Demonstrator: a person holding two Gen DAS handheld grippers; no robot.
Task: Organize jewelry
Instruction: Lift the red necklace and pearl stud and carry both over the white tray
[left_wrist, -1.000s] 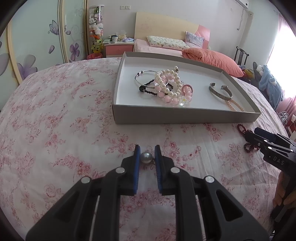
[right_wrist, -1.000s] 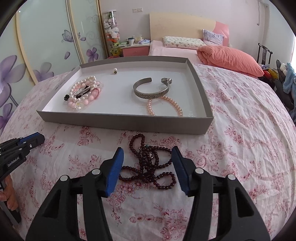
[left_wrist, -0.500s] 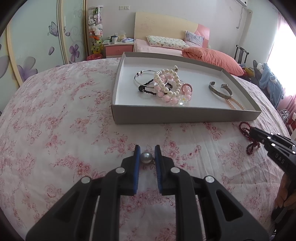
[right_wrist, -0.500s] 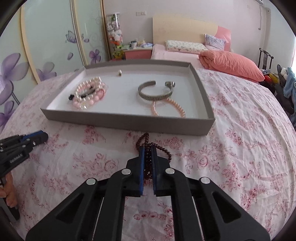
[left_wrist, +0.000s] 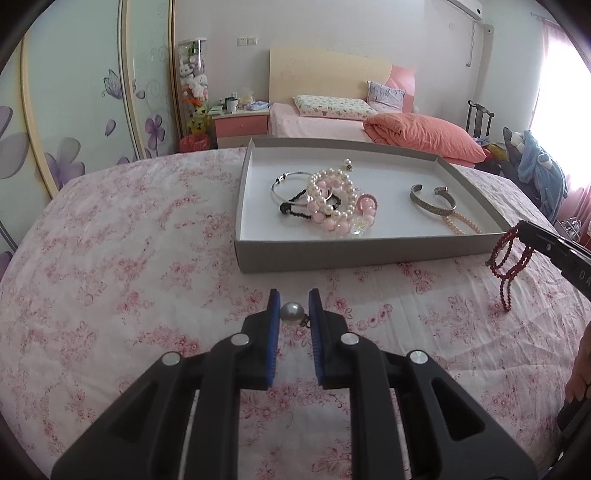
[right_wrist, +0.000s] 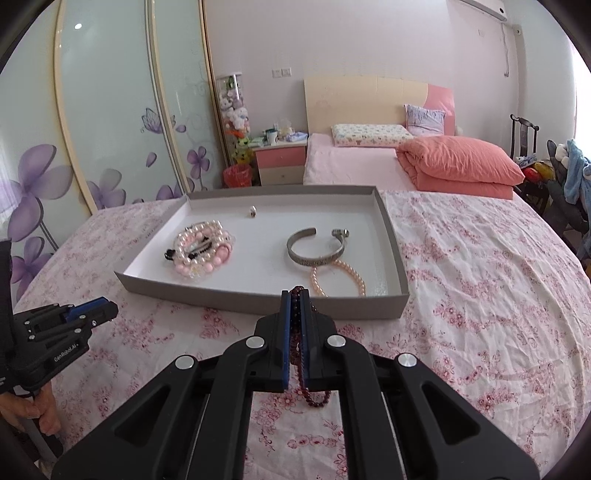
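My left gripper (left_wrist: 293, 301) is shut on a grey pearl earring (left_wrist: 291, 313), held above the flowered bedspread in front of the grey tray (left_wrist: 354, 251). My right gripper (right_wrist: 294, 297) is shut on a dark red bead necklace (right_wrist: 308, 391), which hangs off the bedspread near the tray's front wall (right_wrist: 258, 295); it also shows at the right of the left wrist view (left_wrist: 511, 258). The tray holds a pile of pink and white pearl bracelets (left_wrist: 332, 203), a silver cuff (right_wrist: 316, 251), a pink pearl bracelet (right_wrist: 338, 277) and a small ring (right_wrist: 252, 211).
The tray lies on a bed with a pink flowered spread (left_wrist: 129, 266). A second bed with an orange quilt (right_wrist: 458, 166), a pink nightstand (right_wrist: 282, 162) and sliding wardrobe doors (right_wrist: 110, 110) stand behind. A chair with clothes (right_wrist: 569, 184) is at far right.
My right gripper closed on the dark red necklace and lifted it off the bedspread toward the tray. My left gripper keeps hold of the pearl earring and has risen a little.
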